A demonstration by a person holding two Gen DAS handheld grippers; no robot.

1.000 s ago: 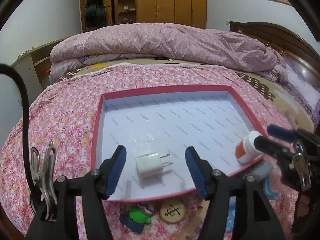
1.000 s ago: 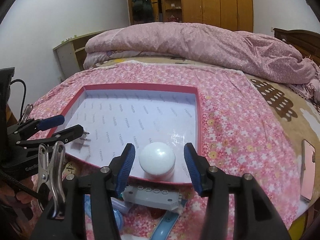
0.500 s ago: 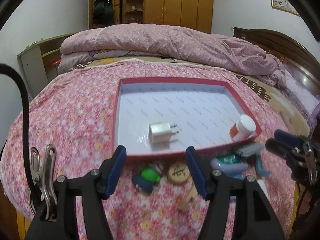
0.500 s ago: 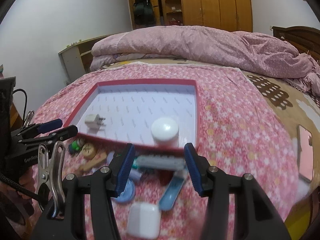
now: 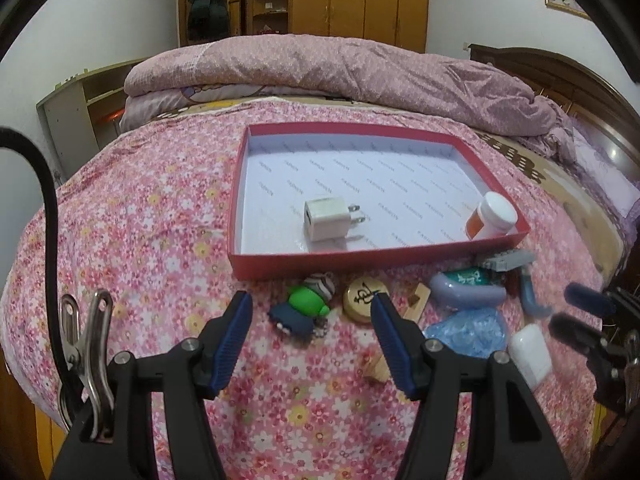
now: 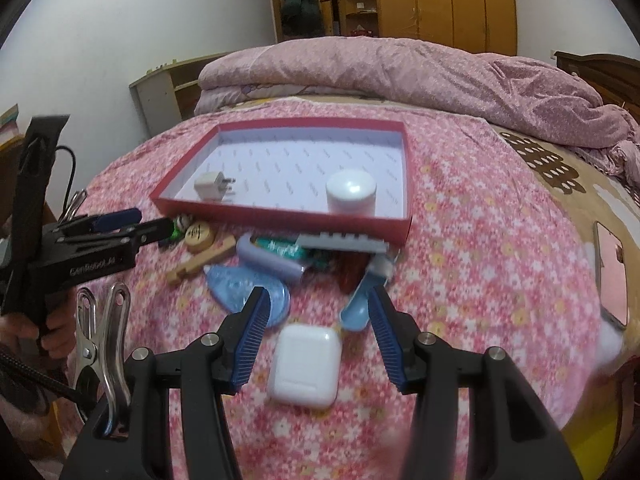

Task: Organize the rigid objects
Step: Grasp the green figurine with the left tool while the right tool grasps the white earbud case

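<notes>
Both claws pulled back from tray (image 5: 372, 258), empty, jaws apart. Next pick: right gripper (image 6: 316, 326) onto earbud case (image 6: 306, 366); left gripper (image 5: 312, 322) idle.

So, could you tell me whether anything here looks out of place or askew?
Mostly the loose pile heaped against the red box's near wall, outside it; only the charger and bottle are inside. The bottle appears to lean in the box's corner. Nothing looks damaged.
</notes>
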